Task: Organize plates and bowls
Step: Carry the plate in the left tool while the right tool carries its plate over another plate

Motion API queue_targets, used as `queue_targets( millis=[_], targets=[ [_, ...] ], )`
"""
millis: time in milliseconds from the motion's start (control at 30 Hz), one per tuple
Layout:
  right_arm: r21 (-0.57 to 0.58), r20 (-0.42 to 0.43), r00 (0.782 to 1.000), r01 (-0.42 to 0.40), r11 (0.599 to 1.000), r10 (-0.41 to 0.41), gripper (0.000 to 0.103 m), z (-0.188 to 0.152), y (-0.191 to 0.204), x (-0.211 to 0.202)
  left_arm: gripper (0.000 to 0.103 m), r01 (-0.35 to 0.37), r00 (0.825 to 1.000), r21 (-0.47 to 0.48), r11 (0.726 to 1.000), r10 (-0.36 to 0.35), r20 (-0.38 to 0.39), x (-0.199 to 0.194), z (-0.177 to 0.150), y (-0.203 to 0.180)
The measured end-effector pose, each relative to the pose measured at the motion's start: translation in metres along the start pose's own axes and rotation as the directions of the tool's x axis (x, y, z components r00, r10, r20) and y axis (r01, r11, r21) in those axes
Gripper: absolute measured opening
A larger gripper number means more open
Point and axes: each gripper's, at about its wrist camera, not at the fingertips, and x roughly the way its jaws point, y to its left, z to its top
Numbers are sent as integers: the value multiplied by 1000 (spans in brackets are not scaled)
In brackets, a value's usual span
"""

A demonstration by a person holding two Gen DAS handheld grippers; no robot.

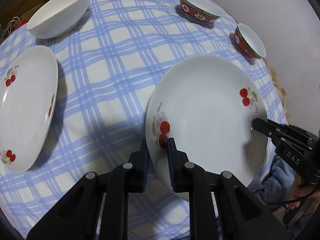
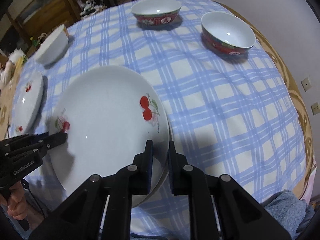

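A white cherry-print plate sits tilted, its rim between both grippers' fingers. A second cherry plate lies far left. One white bowl and two red-patterned bowls stand upright beyond.

a home dining room: checked tablecloth, wooden shelves.

Left gripper: matte black plastic linkage arms, round silver pivot pins, dark blue finger pads, "GenRobot.AI" in white on its body. Right gripper: identical black build, silver pins, blue pads, white "DAS" lettering, thin black cable. Bare-skinned hand on handle.
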Motion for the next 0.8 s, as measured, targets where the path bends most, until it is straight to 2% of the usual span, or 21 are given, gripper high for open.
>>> queue_targets(
  millis=[133,300,800],
  targets=[
    [2,3,1000,19,1000,-19,14,0,-2,1,17,1,1000,4,1000,-1,-7,1,0,-2],
    [-18,-2,998,61,998,-61,14,0,1,5,17,-47,999,44,998,47,4,2,-3,-9],
    [30,-13,998,64,998,-64,14,2,-2,10,18,-54,998,35,998,53,16,3,-3,-8]
  ],
)
